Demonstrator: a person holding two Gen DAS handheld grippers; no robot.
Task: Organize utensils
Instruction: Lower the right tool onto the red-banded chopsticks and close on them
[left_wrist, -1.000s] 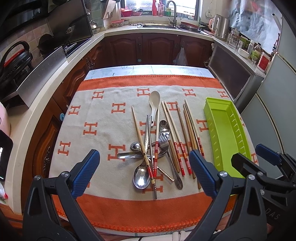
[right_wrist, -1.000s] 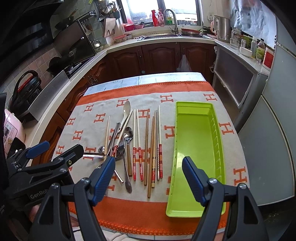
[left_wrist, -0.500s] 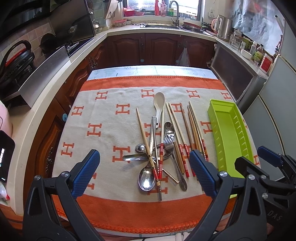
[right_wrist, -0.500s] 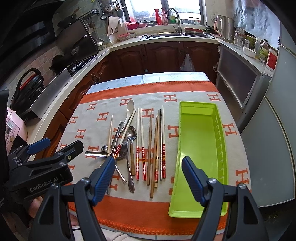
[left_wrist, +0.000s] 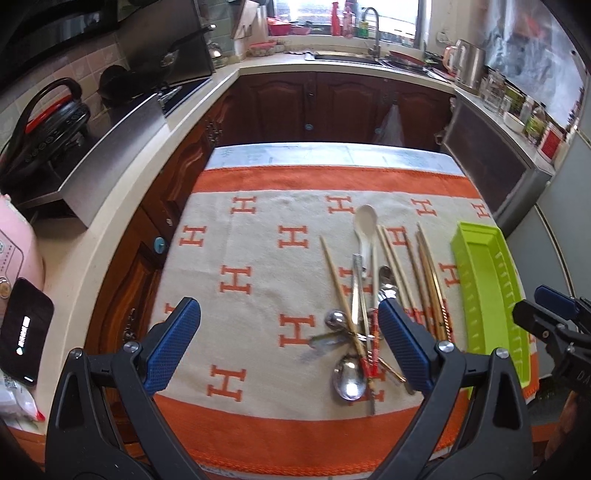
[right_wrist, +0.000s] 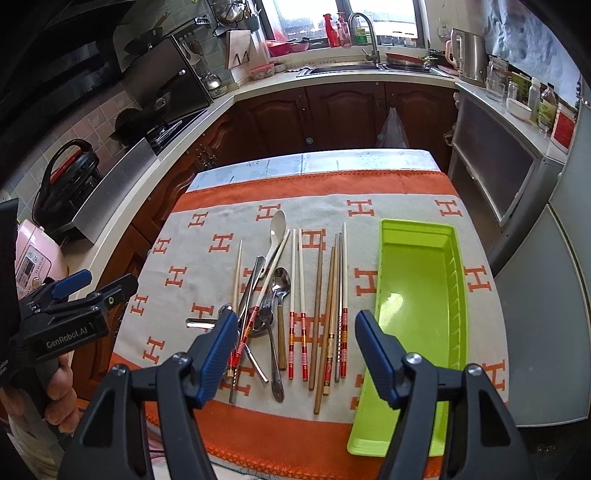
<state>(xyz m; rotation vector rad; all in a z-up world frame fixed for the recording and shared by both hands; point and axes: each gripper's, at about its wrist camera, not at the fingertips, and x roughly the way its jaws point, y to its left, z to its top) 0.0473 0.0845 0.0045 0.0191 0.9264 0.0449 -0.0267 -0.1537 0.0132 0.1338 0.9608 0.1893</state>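
A heap of utensils lies on the orange-and-beige cloth: several chopsticks (right_wrist: 334, 306), metal spoons (right_wrist: 281, 280), a fork (right_wrist: 266, 314) and a white ceramic spoon (right_wrist: 275, 236). The heap also shows in the left wrist view (left_wrist: 365, 314). An empty lime-green tray (right_wrist: 417, 295) lies to the right of them, seen edge-on in the left wrist view (left_wrist: 487, 288). My left gripper (left_wrist: 288, 332) is open and empty, above the cloth left of the heap. My right gripper (right_wrist: 295, 343) is open and empty, above the near ends of the chopsticks.
The cloth-covered table (right_wrist: 332, 184) stands in a kitchen with dark wood cabinets (right_wrist: 332, 110) behind and a grey unit (right_wrist: 491, 166) at the right. A counter with a phone (left_wrist: 22, 332) and a pink appliance (left_wrist: 14, 251) runs along the left.
Both grippers have shifted left over the table; in the left view the utensils and tray slid toward the right. Both grippers stay open and empty. The utensils have not moved.
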